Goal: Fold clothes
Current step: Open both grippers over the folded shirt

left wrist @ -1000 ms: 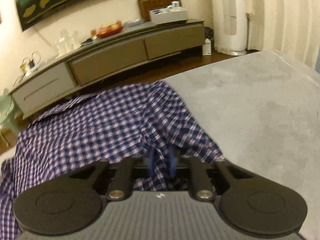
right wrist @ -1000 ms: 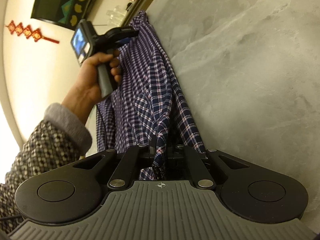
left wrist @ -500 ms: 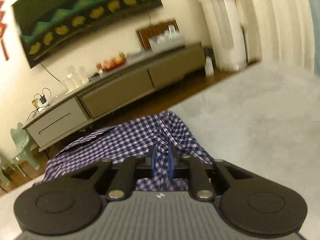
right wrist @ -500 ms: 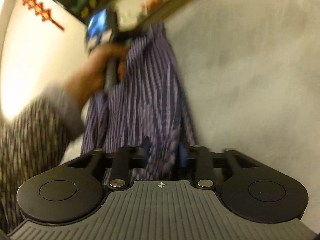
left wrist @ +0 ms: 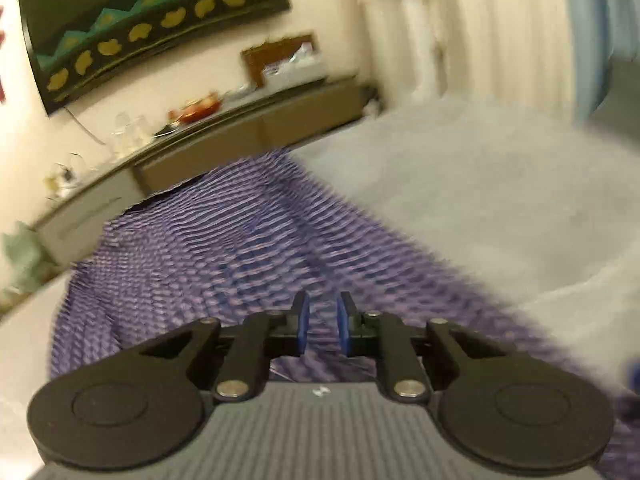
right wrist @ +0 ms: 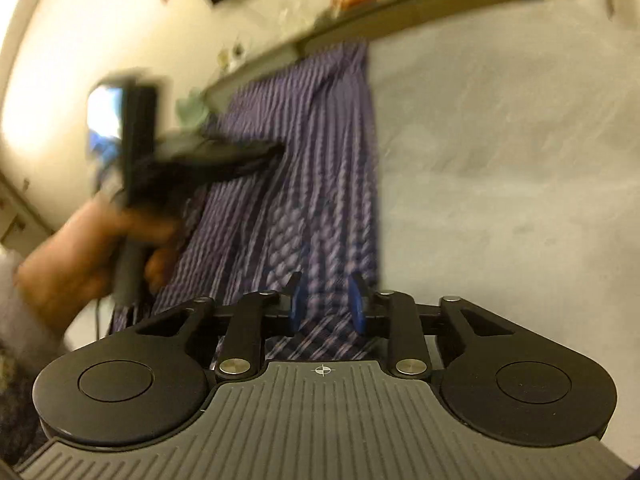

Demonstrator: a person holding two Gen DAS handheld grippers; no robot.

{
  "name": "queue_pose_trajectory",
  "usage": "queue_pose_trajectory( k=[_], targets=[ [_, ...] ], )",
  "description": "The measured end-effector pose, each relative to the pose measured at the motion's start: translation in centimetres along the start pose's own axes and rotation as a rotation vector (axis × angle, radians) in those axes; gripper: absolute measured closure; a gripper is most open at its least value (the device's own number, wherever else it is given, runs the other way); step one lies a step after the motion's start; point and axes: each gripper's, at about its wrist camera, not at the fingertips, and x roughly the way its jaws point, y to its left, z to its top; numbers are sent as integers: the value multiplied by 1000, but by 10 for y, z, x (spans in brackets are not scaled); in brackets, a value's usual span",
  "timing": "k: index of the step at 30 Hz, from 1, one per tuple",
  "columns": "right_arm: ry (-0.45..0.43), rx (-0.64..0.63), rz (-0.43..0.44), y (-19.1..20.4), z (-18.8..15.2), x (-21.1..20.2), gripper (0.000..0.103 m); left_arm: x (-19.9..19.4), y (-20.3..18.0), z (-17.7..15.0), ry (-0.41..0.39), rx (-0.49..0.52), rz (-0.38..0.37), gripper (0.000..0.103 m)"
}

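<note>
Left wrist view: a blue-and-white checked shirt [left wrist: 248,256] lies spread across the near left part of a grey table [left wrist: 500,208], its far edge reaching the table's far rim in front of a long sideboard [left wrist: 248,140]. The left gripper [left wrist: 322,322] hovers low over the shirt's near edge, its blue pads [left wrist: 301,320] parted with a gap between them and cloth showing through the gap; nothing appears pinched. Motion blur smears the check pattern.

Right wrist view: the same shirt [right wrist: 320,184] runs as a long band from near to far, ridged with lengthwise wrinkles, the bare table [right wrist: 500,160] to its right. The right gripper [right wrist: 328,304] also stands with its pads apart above the near hem, holding nothing as far as can be seen. To the left, a hand [right wrist: 80,264] grips the handle of the left gripper [right wrist: 224,156], blurred, over the shirt's left side.

Judged from its wrinkles and drape, the shirt is light, thin and limp: it will sag, bunch and slide on the smooth table rather than keep a shape. Firm pinches at a hem, a corner or a seam, where the cloth is doubled, look the surest holds, one gripper on each side so the fabric stays taut when lifted.
</note>
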Motion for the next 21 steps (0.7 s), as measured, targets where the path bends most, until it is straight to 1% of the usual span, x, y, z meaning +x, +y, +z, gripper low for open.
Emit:
queue_pose_trajectory(
  k=[1, 3, 4, 5, 6, 7, 8, 9, 10, 13, 15, 17, 18, 19, 20, 21],
  targets=[
    [-5, -8, -4, -1, -1, -3, 72, -9, -5, -7, 14, -2, -25, 84],
    [-14, -24, -12, -3, -2, -9, 72, -14, -17, -28, 84, 40, -24, 84],
    [-19, -31, -16, -3, -2, -11, 71, -20, -22, -38, 96, 66, 3, 83],
    [-24, -39, -20, -4, -3, -14, 69, -29, -26, -47, 86, 92, 47, 83],
    [-29, -47, -24, -5, -3, -17, 68, -42, -27, -53, 70, 88, 67, 83],
    [-33, -55, -28, -6, -4, -20, 61, -58, -23, -56, 48, 55, 65, 81],
    [-38, -63, -32, -7, -4, -23, 54, -77, -18, -62, 18, 12, 60, 77],
    [-43, -71, -35, -8, -5, -26, 42, -100, -13, -69, -19, -41, 52, 63],
    [-48, -78, -39, -8, -5, -28, 37, -120, -9, -77, -48, -87, 64, 56],
    [-62, -102, -51, -11, -7, -37, 34, -173, 9, -112, -66, -227, 142, 56],
    [-31, -54, -25, -25, -11, -46, 34, -198, 30, -135, -44, -329, 191, 55],
    [-8, -10, 13, -31, -20, -56, 34, -215, 50, -158, -9, -435, 199, 54],
    [4, -3, 35, -30, -24, -58, 33, -222, 60, -169, 10, -490, 196, 51],
    [17, 1, 58, -29, -29, -60, 29, -229, 70, -180, 29, -544, 194, 48],
    [30, 5, 81, -28, -33, -62, 27, -233, 76, -191, 52, -591, 195, 47],
    [40, 7, 81, -26, -38, -63, 21, -232, 78, -197, 78, -623, 205, 47]
  ],
)
